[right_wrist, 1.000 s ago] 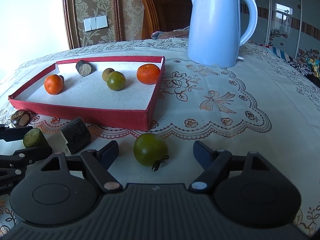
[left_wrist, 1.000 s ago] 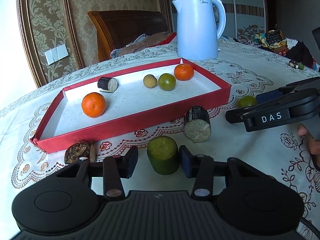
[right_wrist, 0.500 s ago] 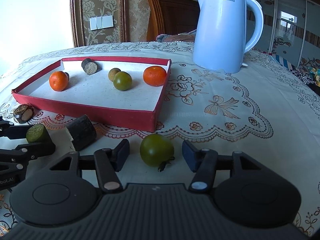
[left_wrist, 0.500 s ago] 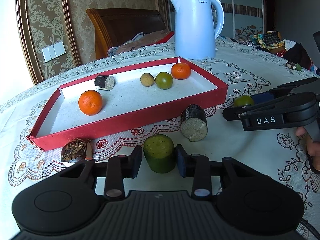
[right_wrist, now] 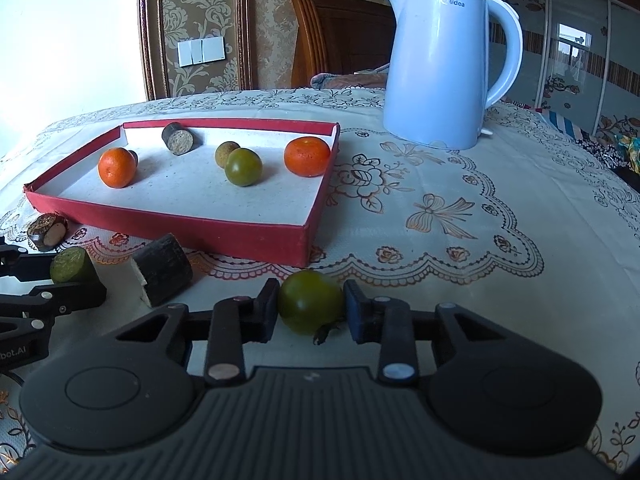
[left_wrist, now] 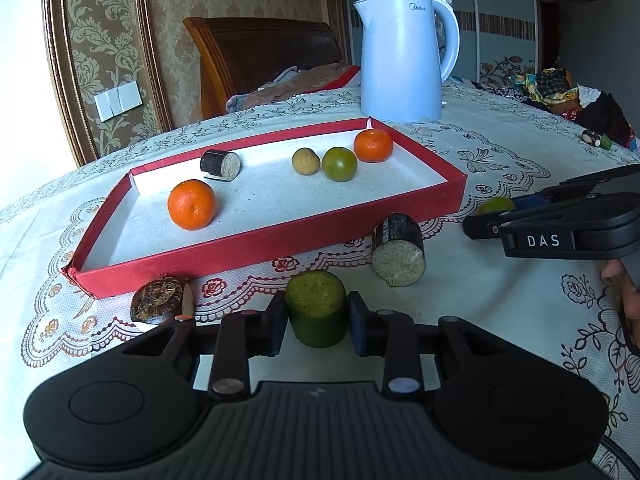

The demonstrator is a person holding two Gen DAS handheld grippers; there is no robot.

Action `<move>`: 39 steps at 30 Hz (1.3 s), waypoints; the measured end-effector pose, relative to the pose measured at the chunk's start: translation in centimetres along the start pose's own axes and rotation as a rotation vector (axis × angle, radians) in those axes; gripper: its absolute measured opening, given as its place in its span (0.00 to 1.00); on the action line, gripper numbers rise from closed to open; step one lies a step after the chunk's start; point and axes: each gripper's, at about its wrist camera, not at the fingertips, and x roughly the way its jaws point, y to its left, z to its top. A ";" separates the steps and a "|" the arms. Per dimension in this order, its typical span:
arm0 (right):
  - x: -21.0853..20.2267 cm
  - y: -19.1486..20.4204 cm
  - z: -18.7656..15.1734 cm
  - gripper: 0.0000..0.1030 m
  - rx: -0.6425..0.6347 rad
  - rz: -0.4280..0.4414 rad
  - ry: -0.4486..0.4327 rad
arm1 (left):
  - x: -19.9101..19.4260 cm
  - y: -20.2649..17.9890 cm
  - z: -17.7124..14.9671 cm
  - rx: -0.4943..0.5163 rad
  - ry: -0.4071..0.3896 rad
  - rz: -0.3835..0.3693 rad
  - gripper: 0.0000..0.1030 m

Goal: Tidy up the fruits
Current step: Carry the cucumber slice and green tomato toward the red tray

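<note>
On the lace tablecloth in front of the red tray stands a short green cylinder piece. My left gripper is shut on it, a pad against each side. Further right, a green tomato lies by the tray's near corner. My right gripper is closing on it, and both pads touch its sides. The tray holds two oranges, a green tomato, a small tan round fruit and a dark cut piece.
A dark cut cylinder and a brown husked piece lie loose before the tray. A pale blue kettle stands behind it. A wooden chair is at the table's far edge. A person's fingers show at the right.
Both pairs of jaws have come together. The right ones went from wide apart to touching the green tomato. The left ones closed the small gap onto the green cylinder. Neither hand shifted.
</note>
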 end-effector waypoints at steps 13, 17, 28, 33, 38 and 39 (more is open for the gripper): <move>-0.3 -0.5 -0.1 0.31 0.030 0.015 -0.017 | -0.5 0.9 0.2 -0.046 -0.034 0.033 0.30; -0.8 -0.5 -0.1 0.31 0.031 0.002 -0.045 | -0.6 1.1 0.3 -0.052 -0.045 0.041 0.30; -2.6 0.5 0.9 0.30 -0.009 0.006 -0.113 | -0.5 2.0 1.7 -0.104 -0.037 0.078 0.30; -3.5 1.3 2.9 0.30 -0.039 0.028 -0.138 | -0.4 2.3 2.9 -0.119 -0.034 0.095 0.30; -2.9 2.7 5.1 0.30 -0.067 0.021 -0.174 | 0.2 2.5 4.6 -0.126 -0.049 0.115 0.30; -2.5 2.9 5.5 0.30 -0.065 0.021 -0.177 | 0.5 2.6 5.0 -0.129 -0.050 0.115 0.30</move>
